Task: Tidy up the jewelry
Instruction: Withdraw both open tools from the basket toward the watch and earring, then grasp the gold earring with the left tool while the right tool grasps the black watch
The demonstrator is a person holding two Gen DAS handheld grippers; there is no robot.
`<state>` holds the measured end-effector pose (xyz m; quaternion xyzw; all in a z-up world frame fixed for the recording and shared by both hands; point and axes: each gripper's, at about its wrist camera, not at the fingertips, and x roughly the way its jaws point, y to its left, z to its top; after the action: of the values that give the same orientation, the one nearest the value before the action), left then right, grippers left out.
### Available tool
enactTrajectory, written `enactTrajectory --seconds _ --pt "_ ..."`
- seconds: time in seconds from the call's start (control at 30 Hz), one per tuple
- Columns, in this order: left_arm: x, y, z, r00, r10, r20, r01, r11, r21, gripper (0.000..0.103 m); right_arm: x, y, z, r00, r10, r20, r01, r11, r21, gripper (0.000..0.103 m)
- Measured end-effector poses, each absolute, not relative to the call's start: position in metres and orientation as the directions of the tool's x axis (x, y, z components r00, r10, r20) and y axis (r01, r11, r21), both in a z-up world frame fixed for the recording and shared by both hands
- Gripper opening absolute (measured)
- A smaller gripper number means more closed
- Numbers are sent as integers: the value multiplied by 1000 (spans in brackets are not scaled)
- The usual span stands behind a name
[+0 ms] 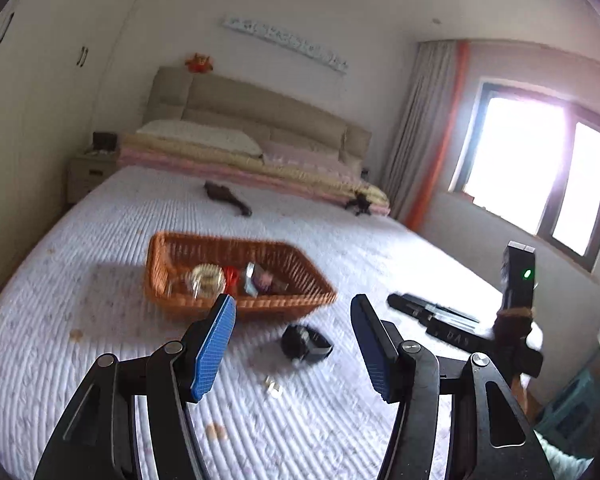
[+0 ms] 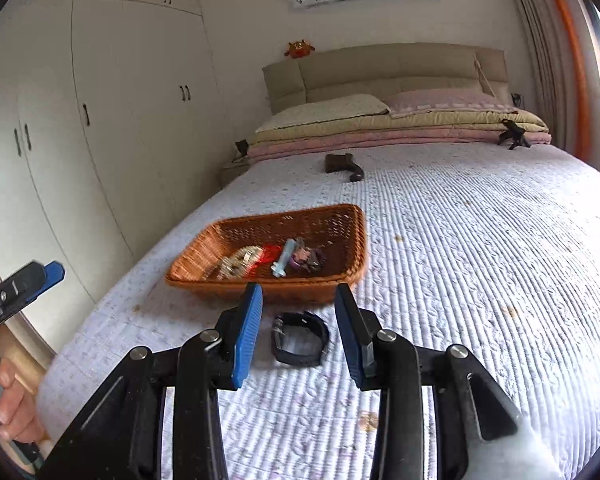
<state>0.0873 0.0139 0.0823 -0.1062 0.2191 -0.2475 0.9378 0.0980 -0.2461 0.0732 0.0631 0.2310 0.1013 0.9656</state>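
Observation:
An orange woven basket (image 1: 180, 248) (image 2: 204, 248) sits on the white quilted bed and holds several jewelry pieces: a pale bangle (image 1: 207, 278) (image 2: 240, 262), something red, a light blue piece (image 2: 285, 260) and dark purple bits. A black watch (image 1: 305, 345) (image 2: 300, 338) lies on the quilt just in front of the basket. My left gripper (image 1: 292, 320) is open and empty above the quilt, the watch between its fingers in view. My right gripper (image 2: 298, 308) is open and empty, hovering just short of the watch. A small pale item (image 1: 273, 386) lies near the watch.
Black flat boxes (image 1: 432, 312) lie on the bed to the right. A dark object (image 2: 342, 165) lies further up the bed near the pillows (image 2: 328, 112). A wardrobe (image 2: 100, 120) stands left, a window (image 1: 536, 172) right. The other gripper shows at the right (image 1: 518, 308) and at the left (image 2: 16, 292).

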Motion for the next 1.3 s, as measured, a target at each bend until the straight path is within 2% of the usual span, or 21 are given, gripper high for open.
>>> enactTrajectory --seconds 0.17,0.33,0.53,0.7,0.8,0.9,1.03,1.13,1.23,1.3 --pt "102 3 38 752 -483 -448 368 872 -323 61 115 -250 50 864 212 -457 -147 974 173 40" --pt "135 -20 -12 645 -482 -594 312 875 -371 61 149 -246 29 822 210 -530 -132 975 181 40" --pt "156 -48 -43 561 -453 -693 304 891 -337 61 182 -238 4 762 213 -611 -128 975 181 40" --pt "158 -58 -50 558 -429 -710 314 902 -298 60 202 -236 -11 719 201 -665 -105 978 181 40" --pt "158 -65 -50 562 -405 -722 318 911 -264 56 211 -235 -20 690 200 -696 -99 978 183 40" --pt "160 -70 -51 562 -395 -727 321 914 -249 48 215 -235 -26 675 207 -708 -98 977 191 40" --pt "158 -65 -53 580 -383 -719 308 920 -242 31 226 -236 -33 646 211 -734 -92 976 199 38" --pt "159 -62 -54 583 -382 -717 293 922 -252 21 231 -233 -34 644 209 -736 -100 977 190 35" --pt "157 -60 -55 586 -381 -715 295 922 -250 21 236 -229 -35 638 216 -740 -116 976 184 23" --pt "157 -61 -55 587 -376 -717 295 924 -243 22 240 -223 -37 640 205 -741 -120 979 167 20"
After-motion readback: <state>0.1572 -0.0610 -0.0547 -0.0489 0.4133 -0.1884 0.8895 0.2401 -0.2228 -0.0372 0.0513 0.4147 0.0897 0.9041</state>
